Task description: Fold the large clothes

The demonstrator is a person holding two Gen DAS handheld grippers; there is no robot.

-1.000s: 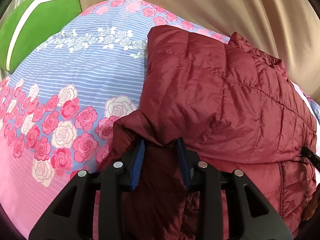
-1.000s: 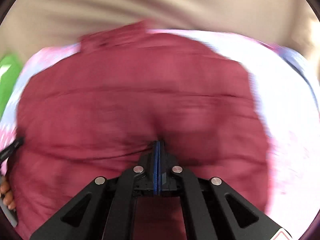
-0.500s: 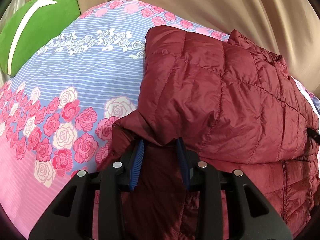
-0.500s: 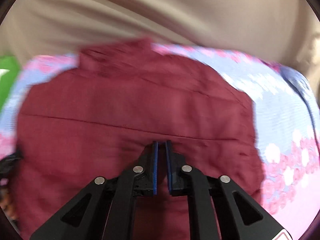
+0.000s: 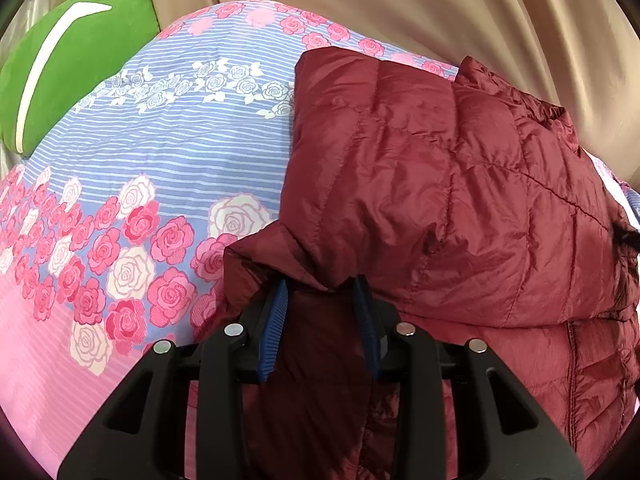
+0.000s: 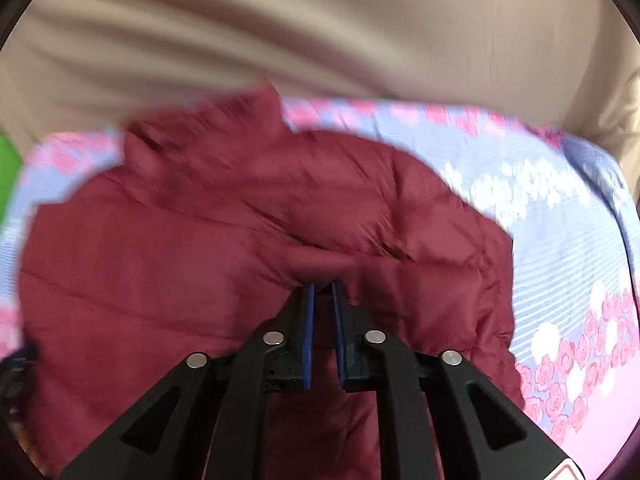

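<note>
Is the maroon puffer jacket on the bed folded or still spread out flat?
Partly folded. On the maroon puffer jacket, a quilted panel is doubled over the lower layer with the zipper; one edge overlaps the left hand-held gripper.

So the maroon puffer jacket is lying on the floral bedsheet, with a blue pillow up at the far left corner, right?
Not quite: the pillow at the far left corner is green with a white stripe, not blue, as the left wrist view shows. The rest holds: the maroon puffer jacket lies on the floral bedsheet.

Maroon quilted jacket point(image 5: 440, 200) on pink-and-blue striped, rose-printed bedsheet point(image 5: 180, 160); green cushion point(image 5: 72, 56), white stripe, at far-left corner; beige curtain point(image 5: 400, 0) behind.
</note>
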